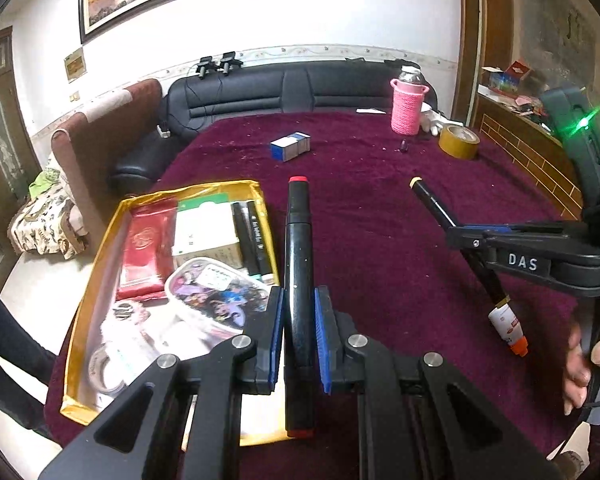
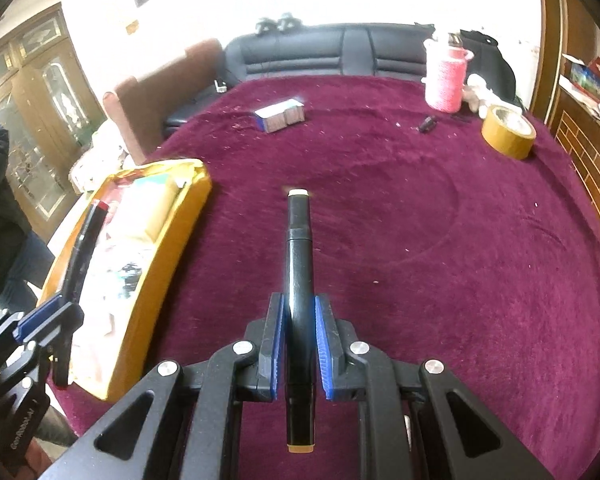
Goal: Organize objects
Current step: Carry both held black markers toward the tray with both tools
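The right gripper (image 2: 300, 344) clamps a black cream-capped marker (image 2: 299, 264) over the maroon plush tablecloth (image 2: 440, 240); left, a yellow tray (image 2: 156, 280) holds what seems packets, washed out.

tablecloth (image 2: 420, 240): plush cloth | sofa (image 1: 260, 92): glossy leather | tray (image 1: 84, 292): shiny gold

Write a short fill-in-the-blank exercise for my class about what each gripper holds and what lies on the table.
1. The left gripper holds a black marker with ____ end caps.
2. The right gripper is shut on a black marker with cream caps.
3. The roll of tape on the ____ cloth is tan.
4. The tray of stationery has a ____ rim.

Missing words: red; maroon; yellow
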`<state>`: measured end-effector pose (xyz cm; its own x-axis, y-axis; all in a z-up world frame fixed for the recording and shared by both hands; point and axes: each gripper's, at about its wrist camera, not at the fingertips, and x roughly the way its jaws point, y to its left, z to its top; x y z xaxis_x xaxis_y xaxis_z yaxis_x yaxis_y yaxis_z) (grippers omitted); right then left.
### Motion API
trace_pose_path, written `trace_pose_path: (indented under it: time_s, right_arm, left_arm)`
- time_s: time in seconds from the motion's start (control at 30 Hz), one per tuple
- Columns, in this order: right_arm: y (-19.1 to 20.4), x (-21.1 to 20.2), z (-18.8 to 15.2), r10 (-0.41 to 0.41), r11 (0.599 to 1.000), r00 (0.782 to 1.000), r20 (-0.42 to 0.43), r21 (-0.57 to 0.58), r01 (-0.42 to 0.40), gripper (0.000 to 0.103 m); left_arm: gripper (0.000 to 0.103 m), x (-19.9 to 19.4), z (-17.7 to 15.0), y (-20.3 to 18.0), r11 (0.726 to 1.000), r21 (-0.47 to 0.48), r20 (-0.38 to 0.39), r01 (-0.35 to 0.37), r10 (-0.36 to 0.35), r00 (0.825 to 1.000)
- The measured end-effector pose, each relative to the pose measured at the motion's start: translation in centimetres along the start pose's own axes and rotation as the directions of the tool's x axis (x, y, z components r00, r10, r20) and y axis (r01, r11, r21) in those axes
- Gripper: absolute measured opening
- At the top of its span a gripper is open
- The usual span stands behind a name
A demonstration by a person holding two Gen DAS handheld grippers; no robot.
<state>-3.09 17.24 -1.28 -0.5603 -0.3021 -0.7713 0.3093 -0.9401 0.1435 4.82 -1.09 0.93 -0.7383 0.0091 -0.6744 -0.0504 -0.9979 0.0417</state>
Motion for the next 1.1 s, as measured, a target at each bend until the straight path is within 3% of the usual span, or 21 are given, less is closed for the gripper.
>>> trace_pose_path:
  time_s: [0.4,0.67,1.1]
  right_arm:
    - [6.2,-1.8,0.2,0.076,0.994,0.997,0.019,-0.078,-0.075,0.017]
    - [10.0,-0.9,0.3,0.148,0.984,0.989,-0.027,-0.097,-0.150,0.017]
    - [16.0,2.3,-0.6,0.262,0.953,0.957,-0.129,-0.123,-0.277,0.017]
  left_arm:
    - [0.014,-1.9,-1.5,3.8,0.998,-0.057,0.026,-0.037,0.038,0.999]
    - [0.014,-2.3,-3.1,8.0,0.990,-0.127,0.018,-0.062,0.065,0.998]
    - [0.014,-2.3,-6.8,16.5,0.950,-0.279,-0.037,-0.138,0.133,0.990]
